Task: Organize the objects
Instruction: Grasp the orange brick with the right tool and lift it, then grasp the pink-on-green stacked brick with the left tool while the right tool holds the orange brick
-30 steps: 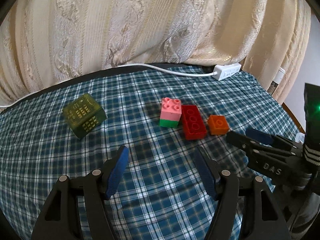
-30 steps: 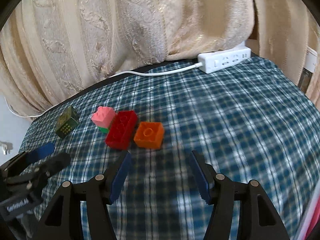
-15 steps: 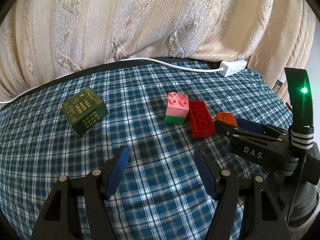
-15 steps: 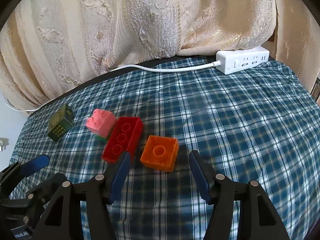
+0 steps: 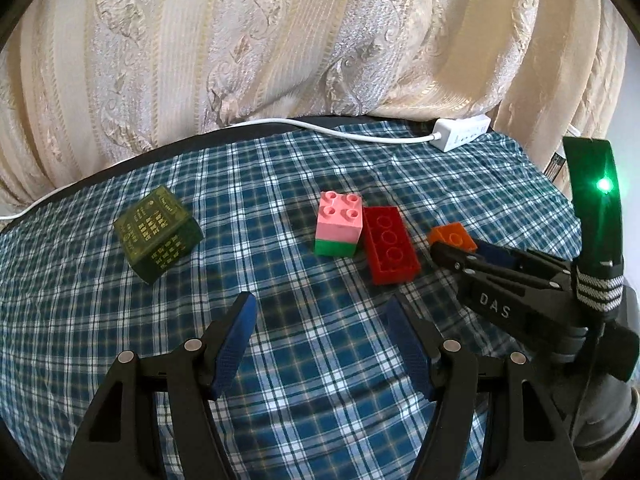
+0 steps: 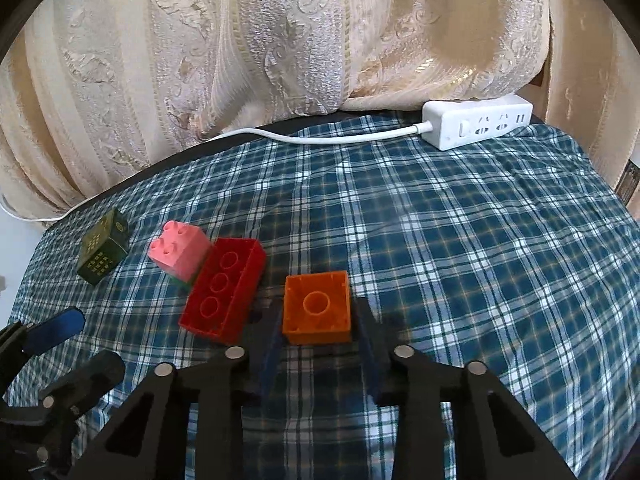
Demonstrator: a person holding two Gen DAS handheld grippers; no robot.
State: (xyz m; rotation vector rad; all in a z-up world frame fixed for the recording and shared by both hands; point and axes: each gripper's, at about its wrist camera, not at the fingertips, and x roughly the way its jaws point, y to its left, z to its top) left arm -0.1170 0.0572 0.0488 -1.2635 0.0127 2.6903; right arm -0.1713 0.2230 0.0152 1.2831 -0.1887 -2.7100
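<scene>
One cream patterned curtain (image 6: 280, 60) is hanging behind the work area, and one blue checked cloth (image 6: 460, 260) is covering the counter. One white power strip (image 6: 476, 126) with its cable is lying at the far edge of the cloth, against the curtain.

I am holding two hand-held grippers. My left hand-held gripper (image 5: 320, 340) is hovering over bare cloth with its jaws standing apart and nothing between them. My right hand-held gripper (image 6: 318, 334) has just been closing its jaws, and its blue pads are now pressing on both sides of the orange brick (image 6: 317, 306), which is sitting hollow side up on the cloth.

Four small objects are lying on the cloth. One dark green cube (image 5: 158, 234) with printed yellow characters is resting well apart on the left. One red brick (image 5: 390, 244), the longest of the bricks, is lying underside up with three round tubes showing. One pink-on-green brick (image 5: 339, 224) is standing studs up, touching the red brick's left side. The one orange brick is sitting just right of the red brick, near but apart from it.
</scene>
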